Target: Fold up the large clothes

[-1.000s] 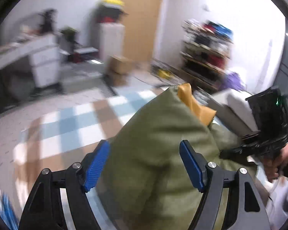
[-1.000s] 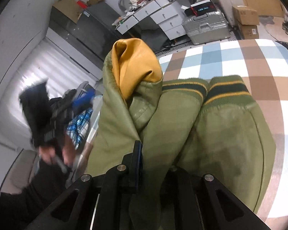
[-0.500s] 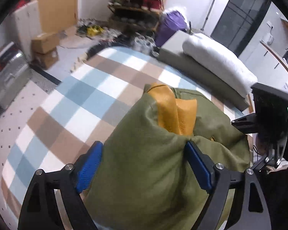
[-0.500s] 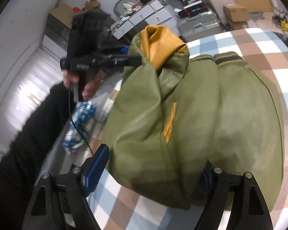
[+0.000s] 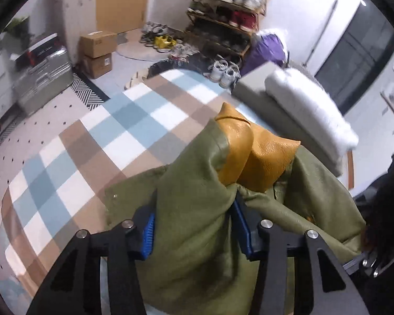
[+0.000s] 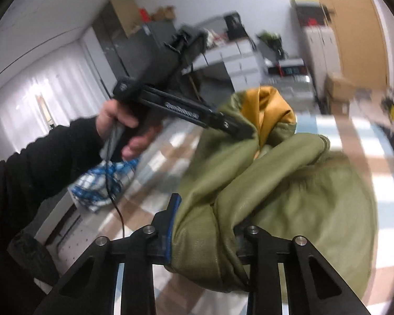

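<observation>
Since half a second ago both grippers have narrowed from spread to pinching, and the right view has swung up off the checked cloth toward the room.

Nearest in the left wrist view, the left gripper (image 5: 194, 225) has its jaws pressed onto a thick bunch of the olive jacket (image 5: 197, 249), fabric filling the gap between the blue pads. In the right wrist view the right gripper (image 6: 207, 236) likewise has its jaws clamped on a gathered fold of the jacket. Just beyond, the mustard lining (image 5: 252, 157) sticks up from the bundle. Past that, the right view shows the left hand (image 6: 126, 128) holding its gripper against the lined top edge.

The jacket sits as a rumpled, partly lifted mound over the checked tabletop (image 5: 73, 178), which spreads bare behind it. Farther off stand a shoe rack (image 5: 223, 18) and cardboard boxes (image 5: 97, 52).

By my judgement the fold is early: both grasps are secured, but the garment still needs spreading flat, sleeves turned in and the body doubled.
</observation>
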A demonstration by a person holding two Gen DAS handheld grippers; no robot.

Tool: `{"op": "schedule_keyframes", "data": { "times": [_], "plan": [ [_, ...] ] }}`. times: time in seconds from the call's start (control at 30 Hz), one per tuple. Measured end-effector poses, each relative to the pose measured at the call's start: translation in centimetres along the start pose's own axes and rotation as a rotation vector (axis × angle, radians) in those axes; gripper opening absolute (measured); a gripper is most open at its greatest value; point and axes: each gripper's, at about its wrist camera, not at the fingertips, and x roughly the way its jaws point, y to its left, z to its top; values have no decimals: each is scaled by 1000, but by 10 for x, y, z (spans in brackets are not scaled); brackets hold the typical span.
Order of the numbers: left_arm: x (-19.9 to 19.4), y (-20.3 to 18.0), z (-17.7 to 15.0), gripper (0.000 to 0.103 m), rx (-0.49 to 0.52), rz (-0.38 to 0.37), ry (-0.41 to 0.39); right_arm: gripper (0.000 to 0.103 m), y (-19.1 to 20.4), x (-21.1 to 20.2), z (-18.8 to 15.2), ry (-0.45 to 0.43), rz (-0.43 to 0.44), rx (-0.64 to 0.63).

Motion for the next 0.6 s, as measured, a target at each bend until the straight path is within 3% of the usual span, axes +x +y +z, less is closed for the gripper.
{"op": "schedule_keyframes", "data": {
  "times": [0.1,0.27,0.43,0.6],
  "plan": [
    [-3,-23,24,42,26,37,-2,27,-12,-25,6,-60,28,51],
    [33,-65,70,39,71,91,40,27,-85,-61,-18,-128,46,254],
    [112,-85,87,38,66,107,125,27,-154,-55,-66,-59,-57,390],
    [156,-123,84,44,203,230,169,28,-197,-47,-112,47,-59,524]
  ]
}}
